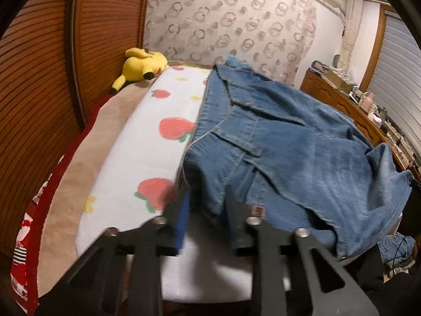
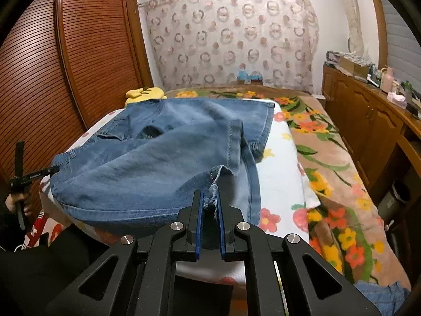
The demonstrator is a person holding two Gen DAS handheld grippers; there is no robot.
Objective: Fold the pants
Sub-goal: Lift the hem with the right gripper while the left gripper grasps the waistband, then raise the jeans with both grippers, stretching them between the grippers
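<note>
Blue denim pants (image 2: pixel 163 155) lie spread on a white strawberry-print blanket (image 1: pixel 147 142) on the bed; they also show in the left wrist view (image 1: pixel 289 142). My right gripper (image 2: pixel 210 197) is shut on the hem of a pant leg at the near edge. My left gripper (image 1: pixel 208 205) is at the waistband corner, its jaws apart, and the denim edge hangs between them. The left gripper also shows in the right wrist view (image 2: pixel 50 169) at the pants' left edge.
A yellow plush toy (image 1: pixel 139 65) lies at the bed's far left. A floral blanket (image 2: pixel 331 163) covers the bed's right side. Wooden louvred wardrobe doors (image 2: pixel 79 52) stand left. A cluttered wooden dresser (image 2: pixel 368 110) runs along the right. More denim (image 1: pixel 394 252) lies below the bed.
</note>
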